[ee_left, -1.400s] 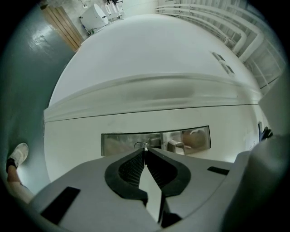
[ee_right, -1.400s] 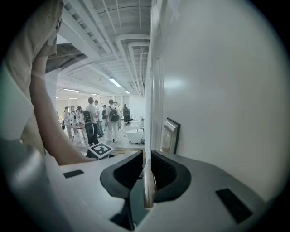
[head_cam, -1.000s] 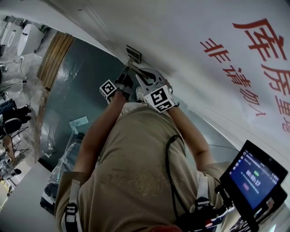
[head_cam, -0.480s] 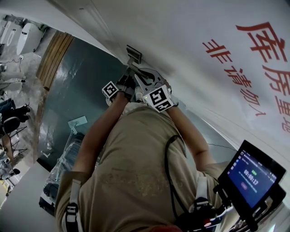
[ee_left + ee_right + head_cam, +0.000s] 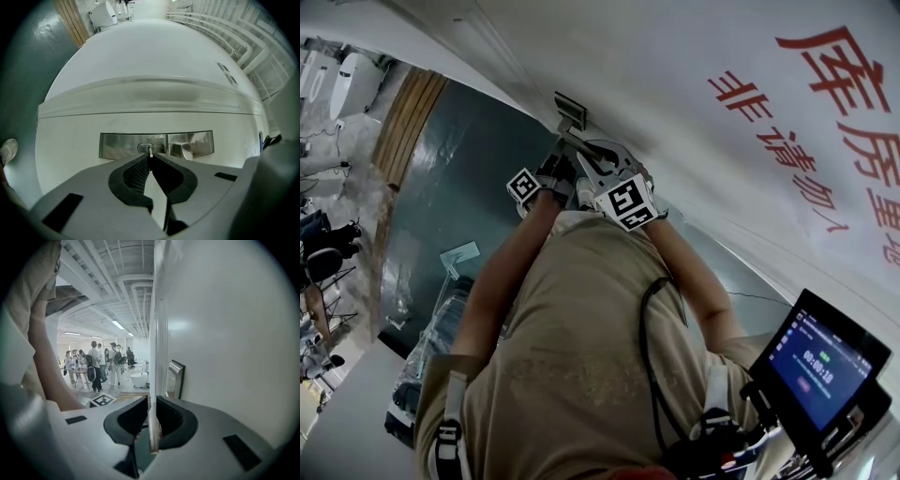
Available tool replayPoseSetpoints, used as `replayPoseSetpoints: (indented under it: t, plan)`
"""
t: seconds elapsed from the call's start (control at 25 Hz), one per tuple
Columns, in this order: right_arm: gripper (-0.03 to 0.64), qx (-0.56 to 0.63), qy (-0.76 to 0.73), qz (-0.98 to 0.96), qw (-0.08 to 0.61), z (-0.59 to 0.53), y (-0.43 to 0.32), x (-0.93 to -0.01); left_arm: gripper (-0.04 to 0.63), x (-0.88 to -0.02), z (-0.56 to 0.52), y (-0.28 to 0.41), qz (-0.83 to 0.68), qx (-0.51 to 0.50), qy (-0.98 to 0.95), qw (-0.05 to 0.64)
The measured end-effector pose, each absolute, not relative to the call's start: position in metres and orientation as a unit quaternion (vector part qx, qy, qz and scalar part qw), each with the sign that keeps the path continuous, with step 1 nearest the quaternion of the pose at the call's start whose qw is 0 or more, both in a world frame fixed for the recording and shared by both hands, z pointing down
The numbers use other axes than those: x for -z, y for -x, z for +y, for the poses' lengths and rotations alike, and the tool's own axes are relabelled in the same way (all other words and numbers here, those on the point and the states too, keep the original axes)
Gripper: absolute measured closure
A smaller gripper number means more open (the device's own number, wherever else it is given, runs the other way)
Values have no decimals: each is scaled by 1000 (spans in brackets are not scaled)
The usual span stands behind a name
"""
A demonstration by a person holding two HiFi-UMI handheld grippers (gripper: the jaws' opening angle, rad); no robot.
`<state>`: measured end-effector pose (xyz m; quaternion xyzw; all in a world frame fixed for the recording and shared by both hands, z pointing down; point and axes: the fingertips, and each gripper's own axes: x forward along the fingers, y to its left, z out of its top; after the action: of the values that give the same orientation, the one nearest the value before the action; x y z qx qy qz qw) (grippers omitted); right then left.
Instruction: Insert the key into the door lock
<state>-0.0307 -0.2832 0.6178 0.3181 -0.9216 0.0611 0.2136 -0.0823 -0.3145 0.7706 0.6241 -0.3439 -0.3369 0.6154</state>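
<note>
Key (image 5: 150,151) is being gripped between the closed jaws of the left hand-held gripper (image 5: 150,158), just below the centre of the left gripper view, with only a short bit of its blade showing past the jaw tips. The blade is being held right at the oval keyhole (image 5: 143,148) of the shiny lock plate (image 5: 117,145), which is lying as a wide band across the white door (image 5: 70,154); how far the blade is reaching in cannot be told. A bright metal part (image 5: 186,149) is being shown on the plate just right of the keyhole. In the right gripper view, the jaws of the right hand-held gripper (image 5: 152,401) are being pressed together on a pale bar (image 5: 153,432) that is standing upright between them, low in the centre of the frame; whether it is the door's handle or its edge cannot be told. The lock plate is being seen edge-on just above and right of those jaws. In the head view, both hand-held grippers are being held side by side against the door, near the upper centre. Red characters (image 5: 825,103) are being shown on the white surface at the upper right, and a lit screen (image 5: 823,361) at the lower right.
</note>
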Motion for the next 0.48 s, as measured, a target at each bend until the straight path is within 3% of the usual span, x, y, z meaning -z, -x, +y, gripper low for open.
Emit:
replayPoseSetpoints:
  t: [0.48]
  plan:
    - [555, -63, -313, -922, 217, -283, 33, -619, 561, -773, -321, 80, -331, 343, -626, 617]
